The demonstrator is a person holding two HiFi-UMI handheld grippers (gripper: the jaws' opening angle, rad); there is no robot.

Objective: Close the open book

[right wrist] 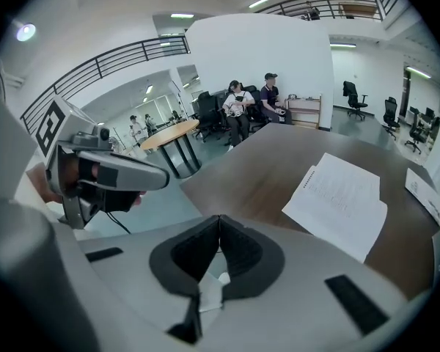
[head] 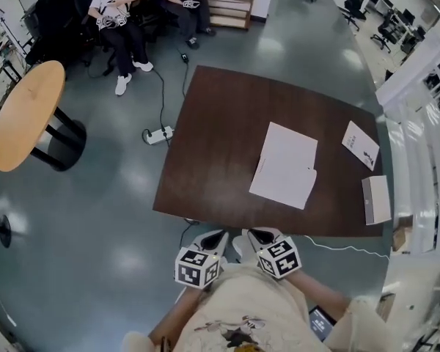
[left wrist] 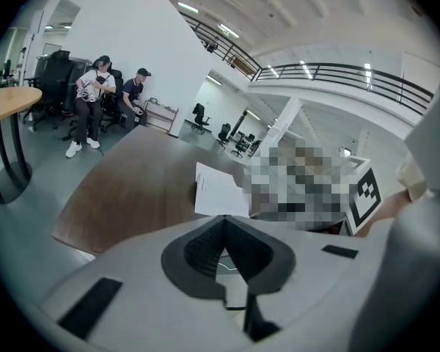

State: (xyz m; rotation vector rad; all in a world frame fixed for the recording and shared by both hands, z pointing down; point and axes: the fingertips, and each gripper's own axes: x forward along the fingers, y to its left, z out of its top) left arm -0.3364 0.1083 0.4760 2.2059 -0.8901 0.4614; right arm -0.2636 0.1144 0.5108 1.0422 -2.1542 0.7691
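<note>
A white book (head: 284,165) lies flat on the dark brown table (head: 220,145), right of the middle, white face up. The left gripper view shows the book (left wrist: 216,191) just beyond the jaws, and the right gripper view has the book (right wrist: 341,200) ahead to the right. Both grippers hang off the table's near edge, close to the person's body. My left gripper (head: 214,238) is shut and holds nothing. Beside it, my right gripper (head: 261,235) is also shut and empty. Neither touches the book or the table.
A small white booklet (head: 360,144) and a grey slab-like object (head: 376,199) lie near the table's right edge. A power strip (head: 159,134) lies on the floor to the left. A round wooden table (head: 26,112) stands far left; seated people (head: 117,13) are at the back.
</note>
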